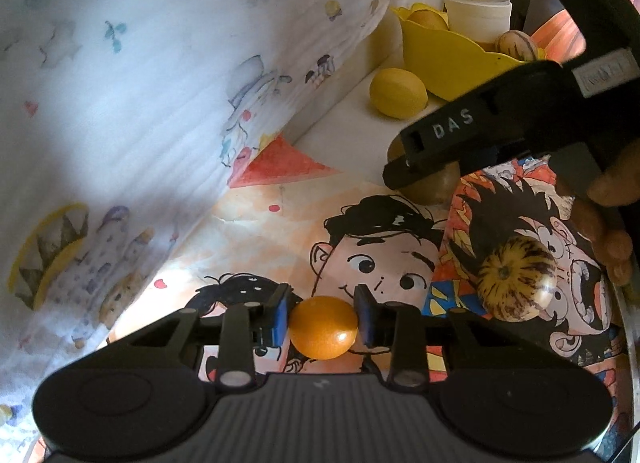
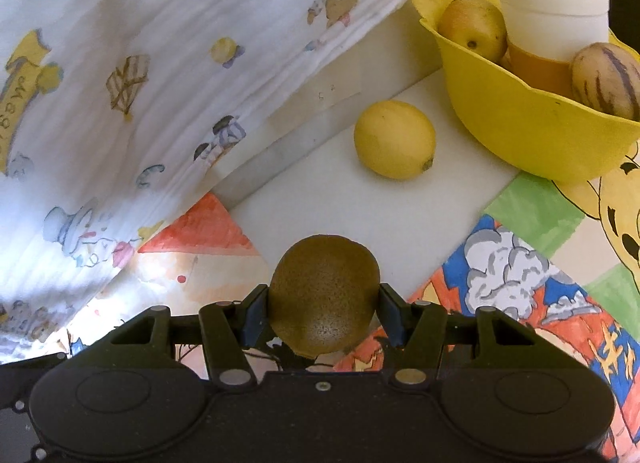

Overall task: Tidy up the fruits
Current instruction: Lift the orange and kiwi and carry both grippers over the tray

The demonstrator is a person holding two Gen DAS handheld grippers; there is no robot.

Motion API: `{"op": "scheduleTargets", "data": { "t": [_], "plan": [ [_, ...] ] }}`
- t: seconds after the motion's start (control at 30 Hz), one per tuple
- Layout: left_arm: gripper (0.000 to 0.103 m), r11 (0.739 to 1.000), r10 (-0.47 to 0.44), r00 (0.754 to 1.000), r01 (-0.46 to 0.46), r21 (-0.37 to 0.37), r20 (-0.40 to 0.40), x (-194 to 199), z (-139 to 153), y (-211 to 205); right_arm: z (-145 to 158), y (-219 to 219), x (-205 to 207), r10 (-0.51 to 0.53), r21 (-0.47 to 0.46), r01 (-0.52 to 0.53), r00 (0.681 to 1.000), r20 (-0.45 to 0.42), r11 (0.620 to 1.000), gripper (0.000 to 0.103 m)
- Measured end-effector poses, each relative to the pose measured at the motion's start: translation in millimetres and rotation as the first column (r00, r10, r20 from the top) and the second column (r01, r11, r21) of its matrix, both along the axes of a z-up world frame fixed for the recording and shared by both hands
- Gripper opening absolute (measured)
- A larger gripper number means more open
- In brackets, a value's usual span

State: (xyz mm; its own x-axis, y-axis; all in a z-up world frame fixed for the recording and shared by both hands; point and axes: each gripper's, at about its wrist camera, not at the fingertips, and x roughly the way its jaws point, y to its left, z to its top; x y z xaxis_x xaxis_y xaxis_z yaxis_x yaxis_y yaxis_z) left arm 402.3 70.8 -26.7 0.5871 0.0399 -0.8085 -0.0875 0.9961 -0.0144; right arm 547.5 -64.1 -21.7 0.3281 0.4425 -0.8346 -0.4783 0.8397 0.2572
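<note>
— Orange, glossy and round, that small fruit (image 1: 323, 328): what has it?
— Left view: the left gripper (image 1: 323, 321), narrowed, both blue pads against its sides over the cartoon cloth (image 1: 384, 247). Probably light and slick; take it at its widest.
— Right view?
— The right gripper (image 2: 323, 313) clamps a brown kiwi (image 2: 323, 297), fuzzy, likely soft. The yellow bowl (image 2: 540, 135) waits beyond, a lemon (image 2: 394, 139) beside it.
</note>
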Motion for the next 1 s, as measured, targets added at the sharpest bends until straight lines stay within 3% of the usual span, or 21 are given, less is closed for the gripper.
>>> {"op": "scheduleTargets", "data": {
  "t": [0.3, 0.6, 0.83, 1.0],
  "plan": [
    [0.035, 0.998, 0.017, 1.0, -0.018, -0.06, -0.012, 4, 10, 7, 19, -19, -14, -0.042, 0.044, 0.04, 0.999, 0.022, 0.998, 0.059],
    [0.035, 0.994, 0.004, 1.0, -0.001, -0.105, 0.028, 0, 39, -4, 60, -74, -50, -0.149, 0.137, 0.137, 0.986, 0.078, 0.981, 0.059],
    [0.035, 0.991, -0.066, 0.996, 0.072, -0.114, 0.055, -10, 62, -36, 97, -146, -117, -0.313, 0.19, 0.287, 0.942, 0.12, 0.939, 0.059],
    [0.035, 0.98, -0.151, 0.987, 0.157, -0.125, 0.06, -22, 72, -76, 114, -204, -178, -0.422, 0.163, 0.4, 0.897, 0.132, 0.902, 0.059]
  ]
}}
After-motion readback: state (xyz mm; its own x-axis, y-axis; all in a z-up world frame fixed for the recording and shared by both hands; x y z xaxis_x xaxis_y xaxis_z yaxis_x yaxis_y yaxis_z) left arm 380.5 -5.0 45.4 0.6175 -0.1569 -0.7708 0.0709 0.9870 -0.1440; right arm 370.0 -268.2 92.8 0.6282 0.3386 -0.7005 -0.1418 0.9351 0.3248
